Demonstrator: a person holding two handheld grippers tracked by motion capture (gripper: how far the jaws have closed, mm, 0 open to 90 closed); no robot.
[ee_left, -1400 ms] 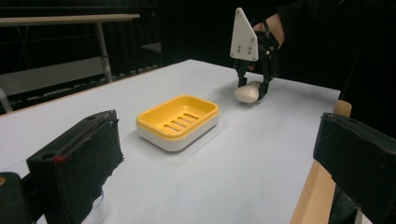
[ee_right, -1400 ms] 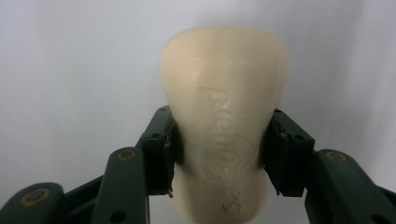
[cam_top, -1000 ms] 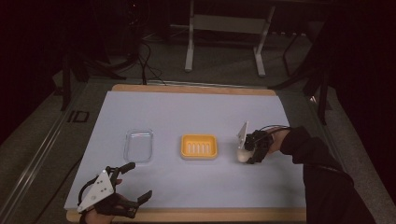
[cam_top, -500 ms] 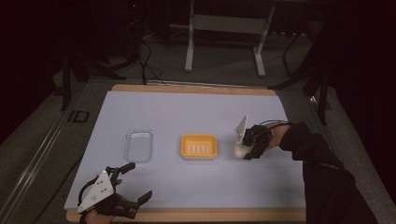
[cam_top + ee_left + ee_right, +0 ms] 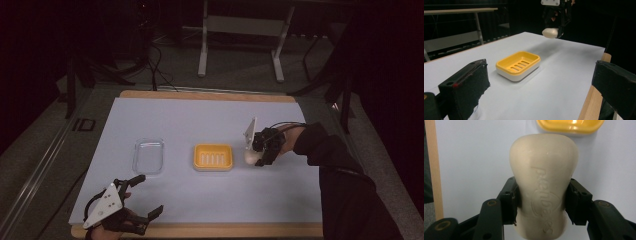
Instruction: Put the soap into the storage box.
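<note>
Since a second ago the right gripper (image 5: 255, 156) has lifted the cream soap bar (image 5: 543, 182) off the table, jaws clamped on its sides. It hangs just right of the yellow soap dish (image 5: 213, 157), not yet over it; placing it remains. The left gripper (image 5: 137, 200) rests with jaws apart near the table's front edge

A dim lab or studio; a wooden-edged table (image 5: 200, 95) under a white sheet (image 5: 200, 125); metal stand legs (image 5: 240, 45) and floor cables (image 5: 155, 65) behind.
</note>
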